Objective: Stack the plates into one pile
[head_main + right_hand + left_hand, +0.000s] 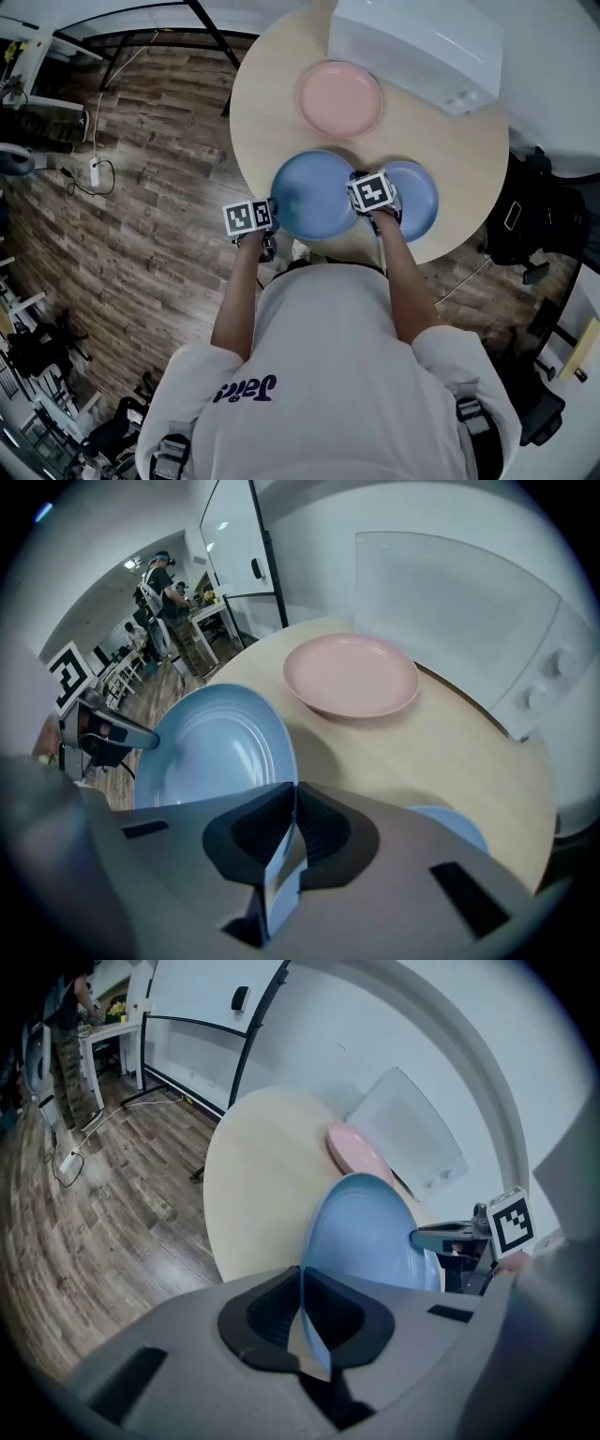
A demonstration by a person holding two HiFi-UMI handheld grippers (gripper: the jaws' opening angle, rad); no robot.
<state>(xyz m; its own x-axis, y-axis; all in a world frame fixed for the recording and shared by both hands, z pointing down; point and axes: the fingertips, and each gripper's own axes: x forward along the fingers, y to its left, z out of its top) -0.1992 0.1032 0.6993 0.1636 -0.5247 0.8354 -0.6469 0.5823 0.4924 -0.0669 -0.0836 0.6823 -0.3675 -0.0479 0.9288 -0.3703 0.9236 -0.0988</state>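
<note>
Two grippers share one load in the head view: the left gripper [273, 216] pinches the near-left rim of the large blue plate [314, 195] and the right gripper [357, 193] pinches the opposite rim; a second blue plate [419, 202] lies just beyond and beneath the right gripper, and a pink plate [340, 98] sits farther ahead of both on the round table [267, 112], close to a white box [417, 47].

From the left gripper view, the jaws are nearly together with only the thin blue rim [302, 1312] between the pads; the plate runs away from them towards the other gripper [441, 1237], tilted.

From the right gripper view, the jaws are likewise clamped on the rim [284, 846]; the dish [220, 747] spreads to the left of them, and its shadow suggests it is just off the table.

By its look the plate is stiff, smooth and light, probably plastic; a glossy lip can slide out of a pinch, so opposite-edge holds suit it, kept level; dropped, it would more likely clatter than break.
</note>
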